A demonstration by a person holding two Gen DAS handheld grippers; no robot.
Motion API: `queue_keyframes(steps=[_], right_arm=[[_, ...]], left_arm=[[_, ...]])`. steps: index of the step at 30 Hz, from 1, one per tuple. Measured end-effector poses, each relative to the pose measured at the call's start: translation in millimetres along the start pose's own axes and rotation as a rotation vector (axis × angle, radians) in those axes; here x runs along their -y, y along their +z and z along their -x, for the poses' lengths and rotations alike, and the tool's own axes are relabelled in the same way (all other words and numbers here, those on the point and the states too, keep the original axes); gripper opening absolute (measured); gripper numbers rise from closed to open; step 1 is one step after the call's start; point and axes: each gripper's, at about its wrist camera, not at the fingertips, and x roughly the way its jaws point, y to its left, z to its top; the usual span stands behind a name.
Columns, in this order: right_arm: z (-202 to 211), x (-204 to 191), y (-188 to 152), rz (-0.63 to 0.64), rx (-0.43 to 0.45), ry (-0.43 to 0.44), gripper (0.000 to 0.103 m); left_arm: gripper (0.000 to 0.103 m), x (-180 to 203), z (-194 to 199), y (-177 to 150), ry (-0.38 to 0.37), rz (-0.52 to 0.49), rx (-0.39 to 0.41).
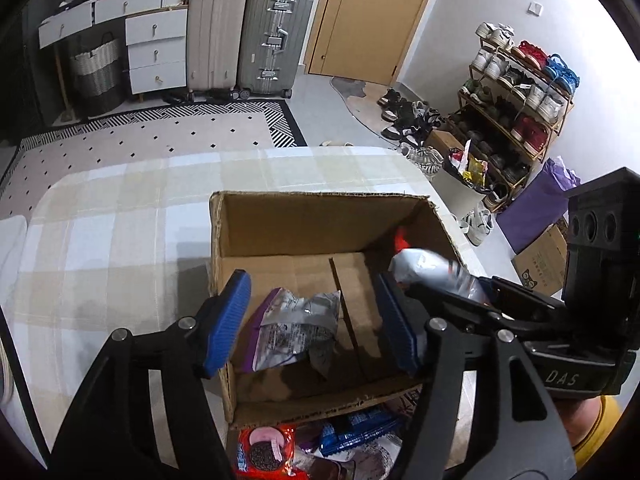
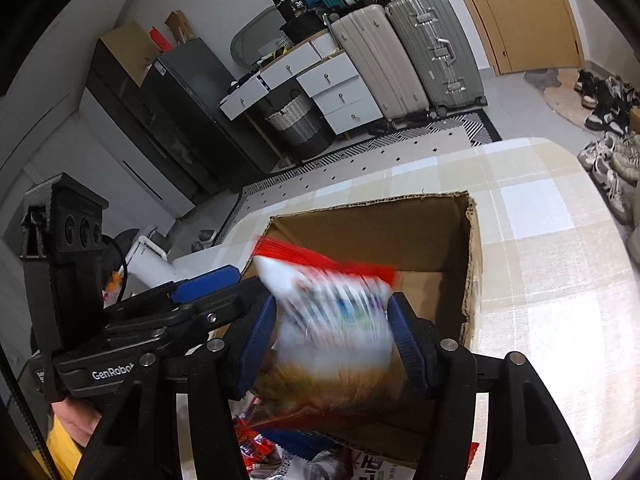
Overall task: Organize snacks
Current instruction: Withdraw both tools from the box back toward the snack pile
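2 grippers over open cardboard box [image 1: 320,224] on checked tablecloth [image 1: 120,240]. Left gripper [image 1: 312,320] hanging above near left part of box, blue pads spread apart, nothing pinched between them. Directly under that gap, purple-and-silver snack packet [image 1: 292,328] lying loose on box floor, touching neither pad. Right gripper [image 2: 332,340] clamped on white snack bag with red top edge [image 2: 332,312], both blue pads pressing bag sides; bag motion-blurred, held over box opening, lower half orange-brown. Same bag seen from left wrist view at right side of box, tip poking in past right wall. Box floor otherwise bare cardboard, 1 flap seam down the middle.

More snacks heaped on table at near side of box, outside it: red cookie pack [image 1: 264,452] with round dark biscuit printed on it, blue wrapper [image 1: 356,436] just beside it, other packets partly hidden under gripper arms. Bit of hand and yellow sleeve [image 1: 596,432] behind right gripper body.

Room behind: 2 suitcases, beige [image 1: 216,32] and silver [image 1: 276,36], standing side by side near wooden door [image 1: 372,16]; white drawer unit [image 1: 156,52] with woven laundry basket [image 1: 98,72] next to it; patterned rug [image 1: 160,136] on floor; shoe rack [image 1: 516,96] full of sneakers against right wall, more shoes on floor near it.
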Motion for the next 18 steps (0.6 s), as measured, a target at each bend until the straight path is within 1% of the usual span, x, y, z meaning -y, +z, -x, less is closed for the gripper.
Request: queue_keyframes(steps=[6,10,13,15,18], right_arm=[[11,-4,0,0.006,0.025,0.008,0.059],[25,-13,-2,0.019,0.041,0.010,0.059],[41,-23,-3,0.030,0.059,0.012,0.059],[54,-31,-5,0.045,0.073,0.018,0.059],[76,-45,-6,0.069,0.099,0.021,0.059]], left_arm=[[0.065,7,13,-4,0.006,-0.014,0.012],[0.065,13,29,-9,0.010,-0.023,0.025],[0.066,23,45,-11,0.009,-0.030,0.036],[0.069,30,61,-12,0.010,-0.038,0.052],[0.071,42,91,-16,0.013,-0.051,0.086]])
